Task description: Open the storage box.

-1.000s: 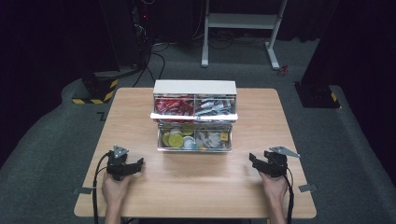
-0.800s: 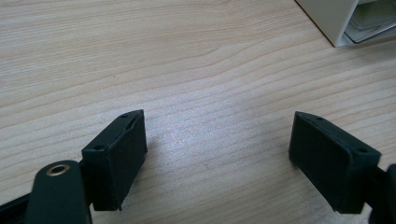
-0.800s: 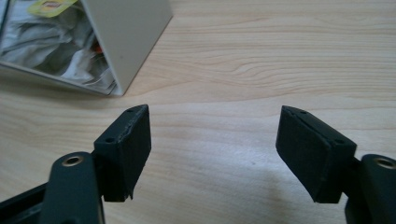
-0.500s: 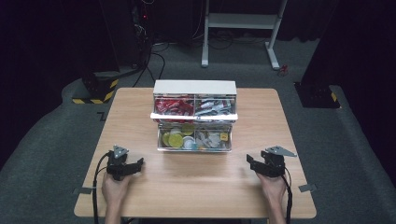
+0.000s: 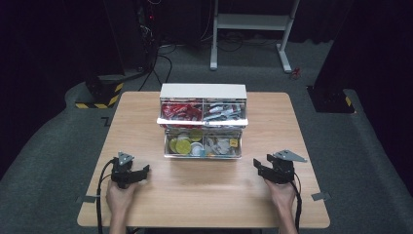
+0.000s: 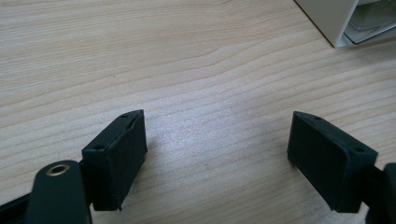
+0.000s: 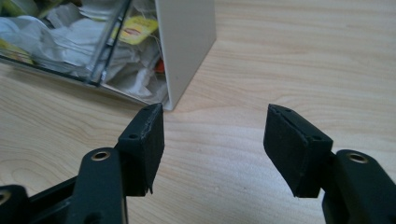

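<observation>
Change since a second ago is small: the right gripper (image 5: 263, 170) has slid a little inward along the table's near edge and dipped toward the white drawer organiser (image 5: 203, 120), while the left gripper (image 5: 138, 174) has stayed put near the opposite corner. Judging by that, the right hand is beginning an approach and the left is waiting.

Both claws stand wide apart and hold nothing: in the left gripper view (image 6: 219, 154) bare wood lies between the jaws, and in the right gripper view (image 7: 212, 144) the jaws frame the organiser's white side wall (image 7: 186, 46) and the clear front drawer with its tea-bag sachets (image 7: 133, 25).

The organiser sits at the middle of the table, toward the far side, well apart from both grippers. Its lower clear drawer (image 5: 202, 145) is pulled forward, showing yellow-green rounds at left and pale packets at right; the upper compartments hold red and silvery packets.

The light wooden tabletop (image 5: 204, 195) is otherwise bare. Around it lie grey carpet, a white stand's legs (image 5: 249, 34), cables, and a black-and-yellow striped base (image 5: 100, 95) against a dark room.
</observation>
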The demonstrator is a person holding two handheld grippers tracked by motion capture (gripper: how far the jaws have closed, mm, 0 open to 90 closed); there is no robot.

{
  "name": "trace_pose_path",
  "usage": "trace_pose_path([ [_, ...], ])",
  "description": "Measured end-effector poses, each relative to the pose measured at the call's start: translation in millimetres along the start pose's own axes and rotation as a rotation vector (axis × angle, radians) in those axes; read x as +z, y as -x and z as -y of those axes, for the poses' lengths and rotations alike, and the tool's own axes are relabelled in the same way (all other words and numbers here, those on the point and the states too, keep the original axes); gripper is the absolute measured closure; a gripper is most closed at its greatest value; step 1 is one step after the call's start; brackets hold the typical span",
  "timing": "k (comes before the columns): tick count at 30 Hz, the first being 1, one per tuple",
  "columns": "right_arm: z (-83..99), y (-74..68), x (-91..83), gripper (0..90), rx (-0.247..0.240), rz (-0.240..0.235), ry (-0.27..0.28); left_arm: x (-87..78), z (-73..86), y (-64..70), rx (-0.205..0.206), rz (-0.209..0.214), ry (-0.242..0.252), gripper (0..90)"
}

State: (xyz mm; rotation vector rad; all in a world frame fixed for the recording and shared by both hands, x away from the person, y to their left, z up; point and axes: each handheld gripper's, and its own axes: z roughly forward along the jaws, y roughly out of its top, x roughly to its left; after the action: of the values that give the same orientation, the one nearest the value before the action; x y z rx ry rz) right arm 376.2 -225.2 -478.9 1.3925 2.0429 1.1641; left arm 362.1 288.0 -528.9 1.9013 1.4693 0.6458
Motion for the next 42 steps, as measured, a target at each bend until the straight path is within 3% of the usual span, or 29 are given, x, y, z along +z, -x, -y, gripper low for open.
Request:
trace_pose_path([
  [2, -1.3, -1.0, -1.3, 39.4, -0.002, -0.001, 0.005, -0.2, -0.1, -0.4, 0.004, 0.001, -0.004, 20.3],
  [6, -4.3, -1.9, -1.3, 43.3, -0.009, -0.050, 0.014, -0.1, 0.0, -0.3, 0.000, -0.001, -0.001, 20.5],
  [18, -8.1, -4.8, -8.5, 50.3, 0.001, -0.090, 0.049, -0.1, -0.1, -0.6, 0.003, -0.001, -0.002, 20.9],
  [32, -33.0, -23.6, -20.6, 58.6, -0.075, -0.149, 0.110, 0.3, -0.5, -1.2, 0.002, -0.002, 0.000, 21.4],
  [42, -47.4, -35.7, -21.8, 62.1, -0.127, -0.190, 0.115, 0.5, -0.8, -1.5, 0.003, 0.000, -0.002, 21.4],
])
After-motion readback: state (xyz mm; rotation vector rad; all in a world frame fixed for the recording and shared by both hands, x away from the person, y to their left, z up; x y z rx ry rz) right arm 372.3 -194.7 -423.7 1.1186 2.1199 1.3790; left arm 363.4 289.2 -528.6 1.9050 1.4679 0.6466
